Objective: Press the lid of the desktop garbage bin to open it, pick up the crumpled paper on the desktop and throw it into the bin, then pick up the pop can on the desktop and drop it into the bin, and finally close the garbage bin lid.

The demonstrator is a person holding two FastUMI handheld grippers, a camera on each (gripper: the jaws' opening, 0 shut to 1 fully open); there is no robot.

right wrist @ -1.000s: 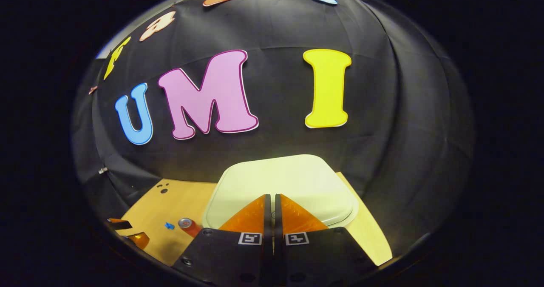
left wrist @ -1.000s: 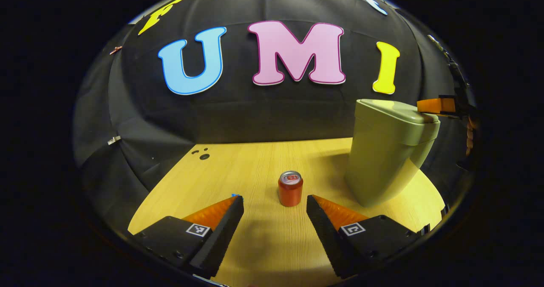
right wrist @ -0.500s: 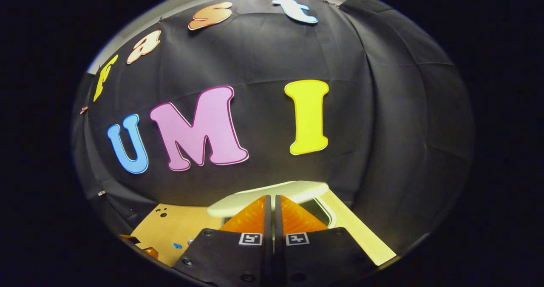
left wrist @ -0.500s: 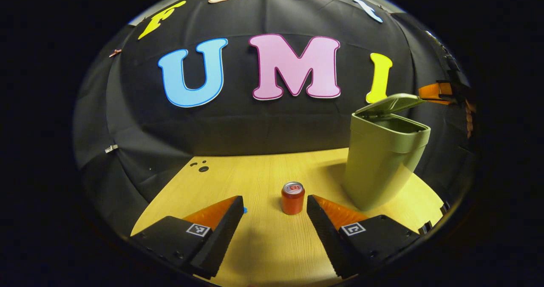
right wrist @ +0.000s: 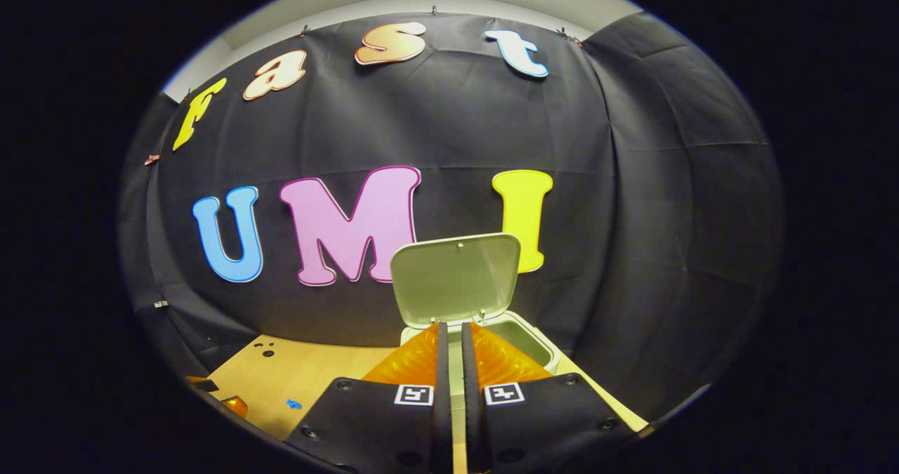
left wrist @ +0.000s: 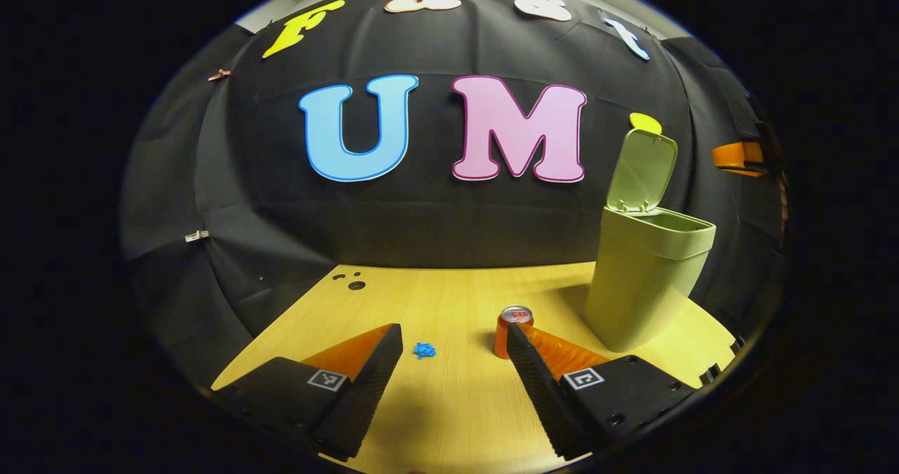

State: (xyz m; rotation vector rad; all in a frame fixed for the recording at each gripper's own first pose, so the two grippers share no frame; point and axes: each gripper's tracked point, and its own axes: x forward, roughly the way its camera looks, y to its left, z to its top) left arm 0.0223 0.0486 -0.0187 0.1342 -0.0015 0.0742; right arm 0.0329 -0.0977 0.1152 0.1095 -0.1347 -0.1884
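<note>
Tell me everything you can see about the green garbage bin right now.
The garbage bin is a pale green, plastic-looking tub that tapers toward its base. It stands upright on the wooden table, near the booth's black wall. Its lid is swung up on a rear hinge, nearly vertical, leaving the mouth open. Nothing touches it; the pop can stands apart beside it.

Black tool bodies — square coded tags, small screws.

Bin mouth open, lid upright behind — can seemingly crowds the left gripper's right finger
</note>
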